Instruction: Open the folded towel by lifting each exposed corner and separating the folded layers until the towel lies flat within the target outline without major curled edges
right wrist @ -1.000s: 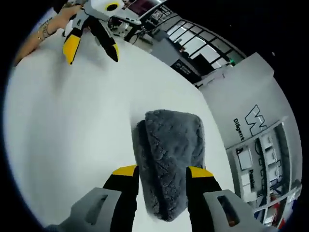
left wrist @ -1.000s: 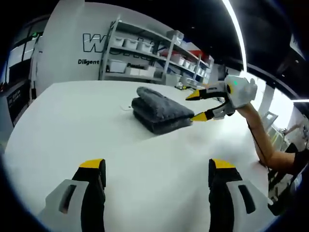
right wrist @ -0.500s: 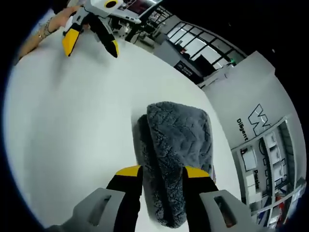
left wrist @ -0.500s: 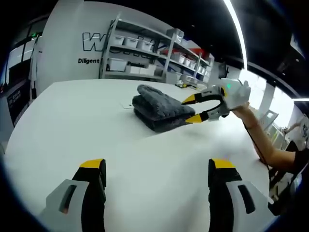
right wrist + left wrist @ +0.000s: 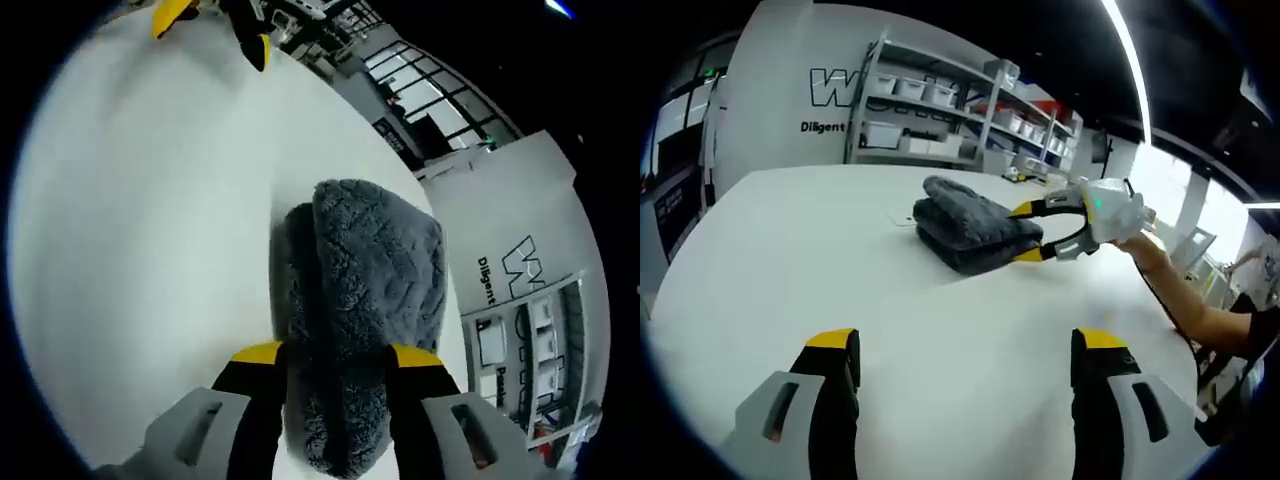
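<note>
While a wide white table stretches across both views, a grey wall with large lettering stands beyond its far edge, and a bright strip light runs across the dark ceiling. Metal shelving against that wall carries rows of pale storage bins, their contents too small to make out. The folded grey towel lies on the table, toward its far side in the left gripper view. The left gripper hovers over bare tabletop well short of the towel, its yellow-tipped jaws wide apart and holding nothing. The right gripper has its jaws apart on either side of the towel's near end, though whether they press on the cloth cannot be told.
</note>
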Available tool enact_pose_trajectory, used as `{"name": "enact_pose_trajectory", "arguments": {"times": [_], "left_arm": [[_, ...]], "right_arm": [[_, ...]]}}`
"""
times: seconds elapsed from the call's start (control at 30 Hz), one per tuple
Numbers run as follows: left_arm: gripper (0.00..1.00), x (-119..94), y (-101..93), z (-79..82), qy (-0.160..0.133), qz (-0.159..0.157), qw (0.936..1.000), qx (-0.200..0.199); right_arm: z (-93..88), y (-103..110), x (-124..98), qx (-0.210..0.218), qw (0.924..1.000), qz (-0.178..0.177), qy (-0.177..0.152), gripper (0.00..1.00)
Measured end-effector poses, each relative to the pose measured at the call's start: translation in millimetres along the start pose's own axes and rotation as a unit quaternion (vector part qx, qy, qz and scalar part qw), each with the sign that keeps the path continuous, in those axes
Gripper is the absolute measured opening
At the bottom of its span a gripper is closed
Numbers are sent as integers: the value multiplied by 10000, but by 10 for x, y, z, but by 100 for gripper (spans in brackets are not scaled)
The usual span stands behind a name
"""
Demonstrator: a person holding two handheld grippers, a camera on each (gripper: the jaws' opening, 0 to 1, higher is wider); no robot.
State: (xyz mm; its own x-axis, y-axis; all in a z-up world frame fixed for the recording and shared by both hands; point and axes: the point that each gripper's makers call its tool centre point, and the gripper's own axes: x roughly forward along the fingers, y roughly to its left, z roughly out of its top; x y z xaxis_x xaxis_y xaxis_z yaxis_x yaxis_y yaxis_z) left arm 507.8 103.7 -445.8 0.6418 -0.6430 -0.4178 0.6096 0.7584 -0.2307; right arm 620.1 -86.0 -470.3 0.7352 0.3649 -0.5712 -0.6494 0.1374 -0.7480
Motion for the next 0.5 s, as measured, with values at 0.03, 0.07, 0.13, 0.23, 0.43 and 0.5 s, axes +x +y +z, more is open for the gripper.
{"name": "enact_pose_trajectory", "arguments": {"times": [0.03,0.07,0.13,0.23,0.43,0.5], "left_arm": [[85,-2,0,2,-4,0,10000,0],[85,-3,0,4,-9,0,10000,3],[85,1,5,7,-6,-3,10000,1],[85,9,1,-6,18,-1,10000,0],[85,5,11,-7,15,12,10000,5],[85,8,17,-15,33,18,10000,7]], "right_arm": [[-8,1,15,9,10000,-28,1,37],[-14,1,30,4,10000,-62,-1,36],[-26,-16,55,-42,9999,-161,10,34],[-21,-27,59,22,9998,-203,-16,29],[-18,-7,69,148,9997,-97,-139,15],[-14,-7,62,201,9996,-81,-171,14]]}}
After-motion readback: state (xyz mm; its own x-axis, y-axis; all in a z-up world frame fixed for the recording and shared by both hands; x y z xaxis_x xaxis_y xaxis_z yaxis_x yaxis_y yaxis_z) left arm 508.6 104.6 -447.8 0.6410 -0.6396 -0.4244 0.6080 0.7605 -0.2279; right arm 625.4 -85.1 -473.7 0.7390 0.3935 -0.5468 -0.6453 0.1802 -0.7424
